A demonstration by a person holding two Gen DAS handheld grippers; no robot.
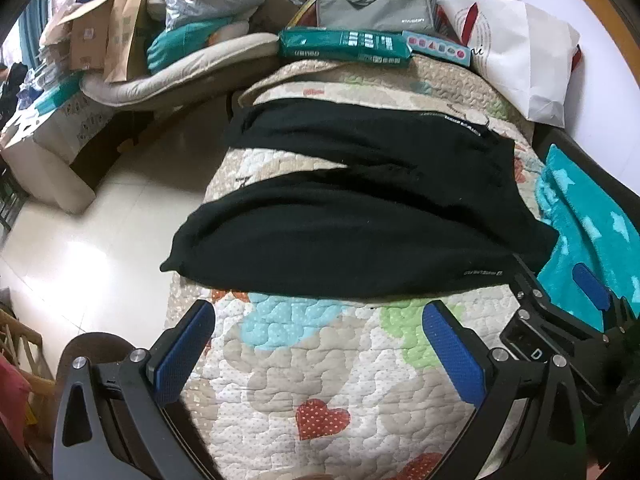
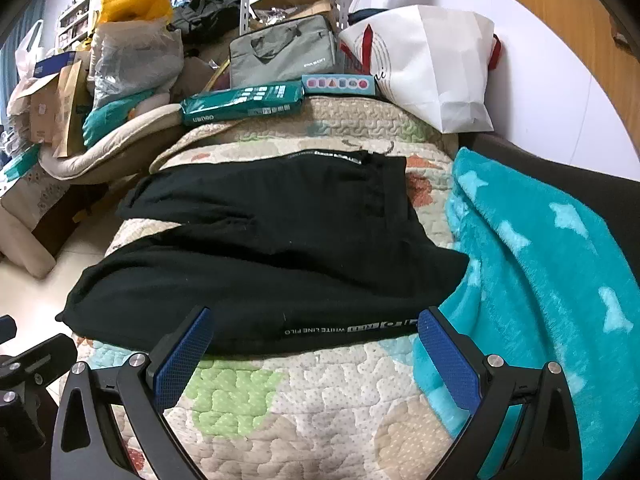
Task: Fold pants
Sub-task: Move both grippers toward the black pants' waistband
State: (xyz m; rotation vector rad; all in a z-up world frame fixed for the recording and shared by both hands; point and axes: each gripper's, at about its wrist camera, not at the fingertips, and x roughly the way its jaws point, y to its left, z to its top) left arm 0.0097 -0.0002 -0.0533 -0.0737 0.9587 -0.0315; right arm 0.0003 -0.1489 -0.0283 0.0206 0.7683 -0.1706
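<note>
Item: black pants [image 1: 360, 208], laid flat across a patterned quilt [image 1: 320, 368], both legs running out to the left, waistband end to the right. The two legs lie apart at the left, a wedge of quilt showing between them; no fold appears made yet.

Tools: left gripper [image 1: 320, 344], jaws spread wide, holding nothing, hovering near the pants' near edge without touching. Right gripper [image 2: 316, 344], likewise wide apart and empty, its tips just at the near hem by the printed label.

Surroundings: teal star blanket [image 2: 540, 280] touching the pants' right end; green box [image 2: 244, 102], grey bag [image 2: 284, 54] and white paper bag [image 2: 432, 64] at the far edge.

Risks, as judged: a pinch taken low may catch quilt along with cloth; the near-left leg end overhangs the quilt edge and may slip floorward; the blanket could drag along.
</note>
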